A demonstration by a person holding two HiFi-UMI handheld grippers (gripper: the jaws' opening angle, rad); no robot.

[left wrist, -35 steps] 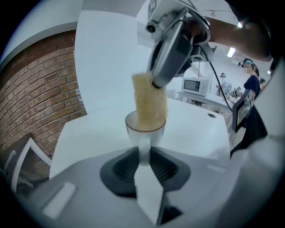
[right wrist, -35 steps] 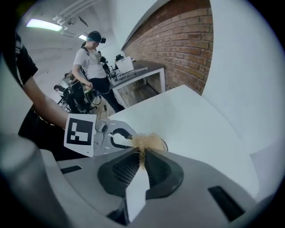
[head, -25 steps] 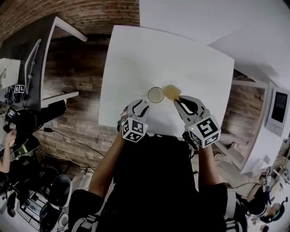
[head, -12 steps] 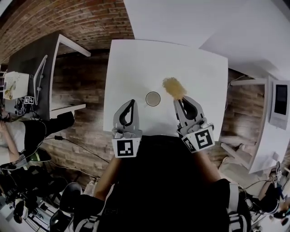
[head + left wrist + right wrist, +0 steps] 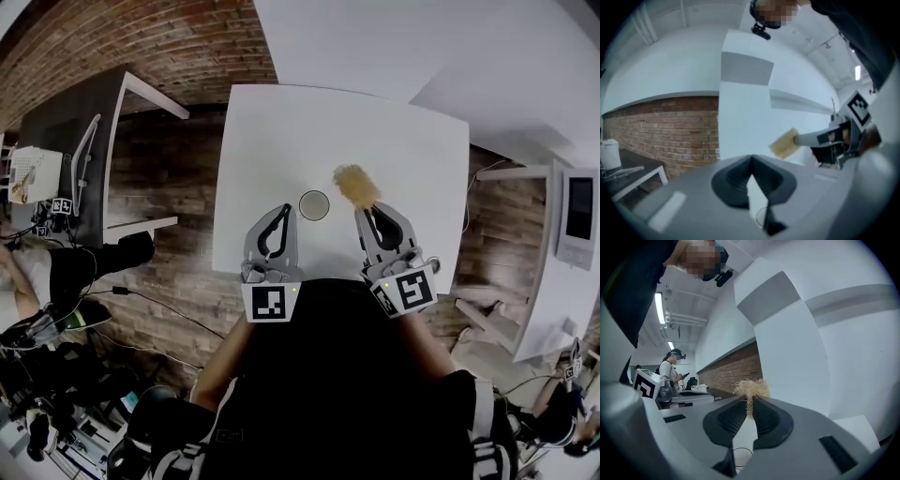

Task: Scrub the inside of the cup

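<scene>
The left gripper [image 5: 279, 217] is pinched together on nothing. The right gripper [image 5: 369, 216] is clamped on a straw-coloured scrub pad [image 5: 356, 185] that sticks out beyond its tips. The cup [image 5: 314, 204] stands free on the white table [image 5: 281, 131], between the two grippers, just ahead of their tips and just left of the pad. Nothing steadies the cup, so pressing the pad in now would likely tip it or skid it across the smooth top. The pad seems to be held by a thin edge and could also pull loose.

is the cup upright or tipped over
Upright: the small clear cup shows its open round rim facing up in the head view, standing on the white table.
</scene>
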